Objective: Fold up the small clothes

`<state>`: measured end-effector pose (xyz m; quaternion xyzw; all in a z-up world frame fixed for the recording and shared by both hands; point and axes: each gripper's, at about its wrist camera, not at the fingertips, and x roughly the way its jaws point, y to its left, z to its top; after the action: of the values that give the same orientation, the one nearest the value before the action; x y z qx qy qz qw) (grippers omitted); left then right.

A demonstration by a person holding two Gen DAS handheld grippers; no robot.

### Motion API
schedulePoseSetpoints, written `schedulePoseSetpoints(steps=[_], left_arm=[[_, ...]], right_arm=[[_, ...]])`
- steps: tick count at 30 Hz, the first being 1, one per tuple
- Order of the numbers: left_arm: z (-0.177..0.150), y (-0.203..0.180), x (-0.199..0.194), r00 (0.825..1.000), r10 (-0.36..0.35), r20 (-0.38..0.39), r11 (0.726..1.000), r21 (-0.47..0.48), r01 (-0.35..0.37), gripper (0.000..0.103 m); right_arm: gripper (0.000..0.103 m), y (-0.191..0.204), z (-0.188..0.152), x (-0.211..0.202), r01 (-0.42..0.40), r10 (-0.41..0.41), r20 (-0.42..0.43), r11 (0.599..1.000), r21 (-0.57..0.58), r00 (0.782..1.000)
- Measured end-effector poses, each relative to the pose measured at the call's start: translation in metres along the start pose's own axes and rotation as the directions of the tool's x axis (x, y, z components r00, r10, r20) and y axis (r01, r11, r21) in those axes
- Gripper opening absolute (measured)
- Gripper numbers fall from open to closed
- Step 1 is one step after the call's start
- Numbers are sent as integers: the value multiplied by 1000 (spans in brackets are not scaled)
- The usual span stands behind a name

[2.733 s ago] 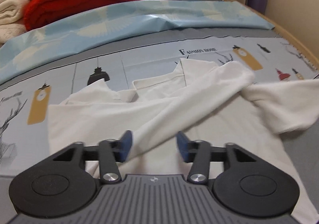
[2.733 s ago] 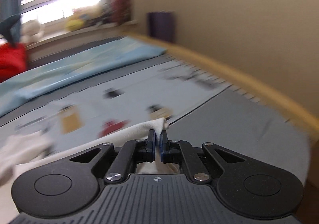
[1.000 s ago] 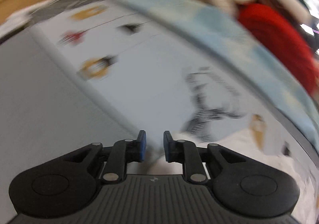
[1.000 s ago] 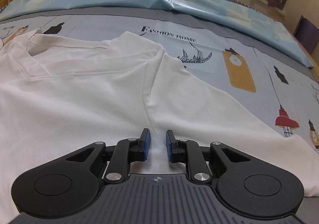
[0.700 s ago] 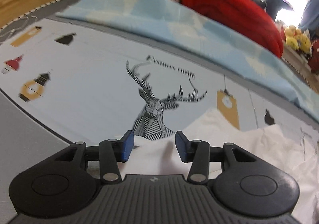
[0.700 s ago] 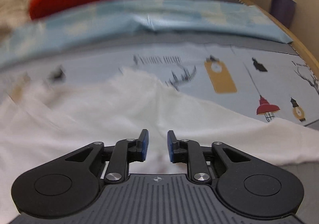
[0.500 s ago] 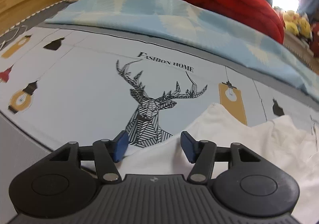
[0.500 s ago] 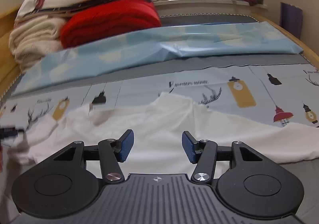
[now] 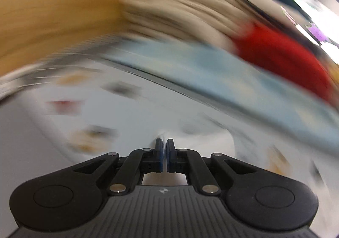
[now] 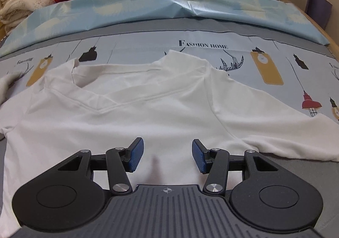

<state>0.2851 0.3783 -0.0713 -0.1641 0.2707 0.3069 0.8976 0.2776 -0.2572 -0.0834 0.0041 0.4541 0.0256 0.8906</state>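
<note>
The white shirt (image 10: 131, 115) lies flat on the printed sheet (image 10: 148, 45), collar far, sleeves spread. The left gripper (image 9: 164, 149) has its jaws together, apparently pinching white cloth, though blur hides much. The right gripper (image 10: 167, 153) hovers over the body, jaws apart and easing inward, nothing between them. First sleeve fold, I'd say; next, carry that edge across.

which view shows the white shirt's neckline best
The right wrist view. It is sharp and shows the white shirt spread flat on the printed sheet, its V neckline in full. The left wrist view is badly motion-blurred: only a white smear of cloth beyond the fingertips, no neckline.
</note>
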Motion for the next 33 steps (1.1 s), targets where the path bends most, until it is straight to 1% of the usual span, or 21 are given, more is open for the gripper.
schedulePoseSetpoints(steps=[1,2,4,7,9,10,12,14,17,18,20,21,22,23,24,25,27,28,30,31,33], left_arm=[[3,31,-1,997,72,-8,990,-117,-73,3],[2,66,0,991,122,-59,957,-258,-134,2],[-13,121,4,974,145,-173,860,-465,-211,2],[-38,168,13,961,35,-274,733,-647,-211,3],[-47,179,20,956,-59,-288,680,-713,-173,24],[-50,182,20,954,-72,-291,662,-729,-172,26],[-52,187,23,956,-61,-288,658,-732,-178,28],[-55,189,30,961,-74,-266,670,-727,-150,32],[-57,186,51,957,-105,-272,693,-710,-126,31],[-55,182,56,961,-98,-257,715,-690,-111,26],[-46,175,60,964,-59,-258,785,-609,-115,3],[-41,175,54,969,8,-245,804,-574,-152,3],[-36,177,42,973,109,-204,801,-561,-208,3],[-29,180,29,963,221,-157,789,-551,-271,3],[-25,182,21,948,279,-150,775,-547,-315,3],[-25,184,22,937,296,-187,760,-548,-349,3],[-34,190,38,930,191,-314,734,-584,-348,6],[-40,193,43,918,158,-364,715,-599,-361,8],[-45,195,40,913,179,-366,693,-612,-381,7],[-42,193,39,904,206,-375,701,-588,-404,8],[-35,188,30,881,290,-375,687,-559,-464,8]], right_arm=[[53,1,1,-1,-4,4,2,1000,1,1000],[53,2,2,-3,-6,6,7,1000,0,1000],[53,4,4,-6,-11,11,13,1000,-1,1000],[53,7,4,-10,-20,21,19,1000,-9,1000],[53,9,3,-11,-18,18,16,1000,-15,1000],[53,9,3,-11,-16,16,13,1000,-14,1000],[53,10,2,-12,-14,14,10,1000,-7,1000],[53,11,1,-13,-12,12,8,1000,-6,1000],[53,13,1,-13,-7,7,6,1000,-15,1000],[53,14,1,-13,-5,5,6,1000,-18,1000],[53,15,1,-13,0,0,8,1000,-25,1000],[53,15,2,-13,4,-4,6,1000,-29,1000],[53,16,2,-12,7,-7,5,1000,-28,1000],[53,15,2,-12,8,-7,2,1000,-26,1000],[53,16,3,-11,7,-7,1,1000,-25,1000],[53,16,3,-10,8,-8,-1,1000,-23,1000],[53,16,4,-8,7,-7,-5,1000,-22,1000],[53,17,4,-8,5,-5,-6,1000,-22,1000],[53,18,4,-7,3,-3,-10,1000,-20,1000],[53,18,4,-7,2,-2,-13,1000,-20,1000],[53,17,3,-8,-1,0,-16,1000,-19,1000]])
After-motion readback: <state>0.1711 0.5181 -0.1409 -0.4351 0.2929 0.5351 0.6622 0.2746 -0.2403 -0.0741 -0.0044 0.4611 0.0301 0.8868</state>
